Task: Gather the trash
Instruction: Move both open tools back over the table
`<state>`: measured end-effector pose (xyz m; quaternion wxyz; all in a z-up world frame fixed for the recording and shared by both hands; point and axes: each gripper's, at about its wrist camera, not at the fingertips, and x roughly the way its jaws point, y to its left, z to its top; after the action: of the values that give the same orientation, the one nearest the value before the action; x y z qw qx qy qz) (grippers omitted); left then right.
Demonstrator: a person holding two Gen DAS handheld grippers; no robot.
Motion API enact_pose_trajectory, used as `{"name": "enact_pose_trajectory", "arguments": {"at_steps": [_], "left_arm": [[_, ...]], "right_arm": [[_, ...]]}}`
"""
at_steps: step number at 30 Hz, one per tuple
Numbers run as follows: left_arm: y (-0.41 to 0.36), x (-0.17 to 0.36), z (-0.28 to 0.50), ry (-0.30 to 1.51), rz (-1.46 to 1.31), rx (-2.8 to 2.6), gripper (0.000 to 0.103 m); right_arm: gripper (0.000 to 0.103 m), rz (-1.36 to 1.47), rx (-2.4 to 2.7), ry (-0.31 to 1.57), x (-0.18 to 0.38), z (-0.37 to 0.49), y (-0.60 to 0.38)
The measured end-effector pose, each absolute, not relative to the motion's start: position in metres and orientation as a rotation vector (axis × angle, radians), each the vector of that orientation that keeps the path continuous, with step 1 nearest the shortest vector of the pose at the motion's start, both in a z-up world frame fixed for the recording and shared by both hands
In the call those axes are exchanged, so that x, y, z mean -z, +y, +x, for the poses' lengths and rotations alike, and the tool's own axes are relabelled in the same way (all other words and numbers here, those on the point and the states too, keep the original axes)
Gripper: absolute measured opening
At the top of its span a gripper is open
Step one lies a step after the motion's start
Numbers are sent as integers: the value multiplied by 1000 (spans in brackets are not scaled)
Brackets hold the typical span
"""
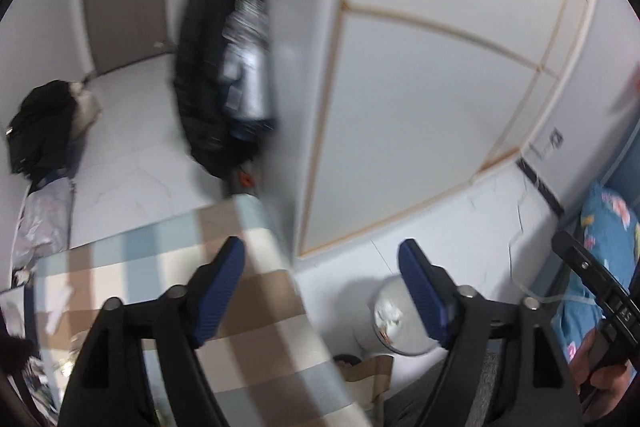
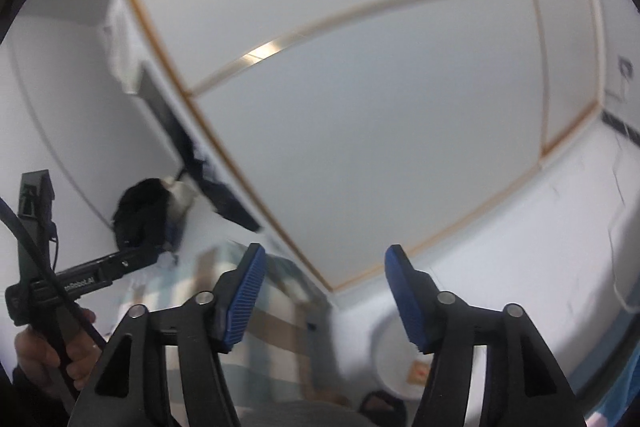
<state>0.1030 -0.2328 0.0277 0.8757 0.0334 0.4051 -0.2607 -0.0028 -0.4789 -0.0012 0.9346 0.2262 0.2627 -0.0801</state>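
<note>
Jaws of both the left gripper [image 1: 322, 259] and right gripper [image 2: 325, 263] gape empty, trash bin [image 1: 394, 323] below.

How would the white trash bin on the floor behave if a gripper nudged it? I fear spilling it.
The white trash bin looks like thin, light plastic, so a nudge would probably slide it across the smooth floor. Its open top shows paper scraps that could spill if it tipped.

grippers: 2 (left gripper [image 1: 320, 267], right gripper [image 2: 324, 267]) | trash bin [image 1: 394, 315]: 1 | desk [image 1: 256, 307] with checked cloth: 1 | black bag [image 1: 44, 131]: 1 | pillow [image 1: 608, 227]: 1 | hands seen: 2
</note>
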Motion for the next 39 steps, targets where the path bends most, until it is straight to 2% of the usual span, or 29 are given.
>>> {"name": "enact_pose_trajectory", "arguments": {"at_steps": [5,7,9,12,17,23,39], "left_arm": [[-166,-48,96,761,-11,433,81],[-145,-53,95,733,-33,395,87],[-121,-57,91,705,-52,345,88],[-91,-59,82,680,-76,294,89],[-49,-54,69,611,-80,193,89],[-12,-38,70,624,-112,104,90],[51,17,72,712,-184,10,90]], "right_arm": [[80,372,57,459,-42,4,-415],[83,335,20,437,-52,8,-389],[84,311,-16,415,-59,10,-368],[92,287,-78,395,-62,19,-333],[93,258,-154,410,-64,29,-279],[98,178,-218,414,-57,37,-218],[98,60,-313,596,18,68,-119]]}}
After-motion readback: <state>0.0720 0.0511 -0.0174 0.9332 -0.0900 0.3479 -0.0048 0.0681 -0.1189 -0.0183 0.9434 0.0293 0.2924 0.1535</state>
